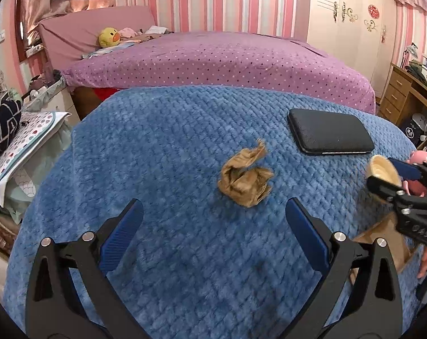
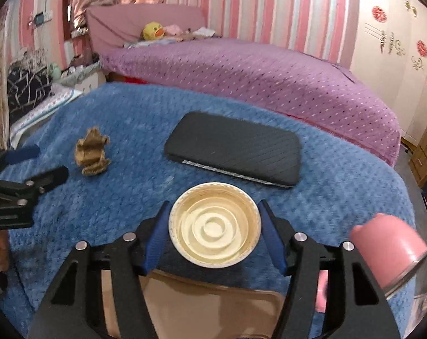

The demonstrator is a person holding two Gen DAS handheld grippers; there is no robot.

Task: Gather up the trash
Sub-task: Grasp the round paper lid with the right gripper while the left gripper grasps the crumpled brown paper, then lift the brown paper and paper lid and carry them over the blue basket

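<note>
- Cream plastic lid [image 2: 214,233], ridged inside facing the camera, pinched at its rim between the right gripper [image 2: 213,237] pads; it hangs over a brown cardboard box [image 2: 210,308] that sits at the near edge of the blue blanket [image 2: 128,118].
- Risk: grip is only on the thin rim, so a tilt could pop the lid out and land it on the blanket beside the box.
- Crumpled brown paper wad [image 1: 245,179] lies loose on the blanket, just ahead of the left gripper [image 1: 213,226], whose fingers are spread wide and hold nothing.
- Risk: wad is light and springy; closing off-centre likely pushes it away or snags the fleece.
- Black phone [image 1: 329,134] lies near the wad, apart from it. Not trash, so a wide sweep could knock it.
- Pink bottle [image 2: 388,251] stands right of the right gripper; swinging out could tip it.
</note>
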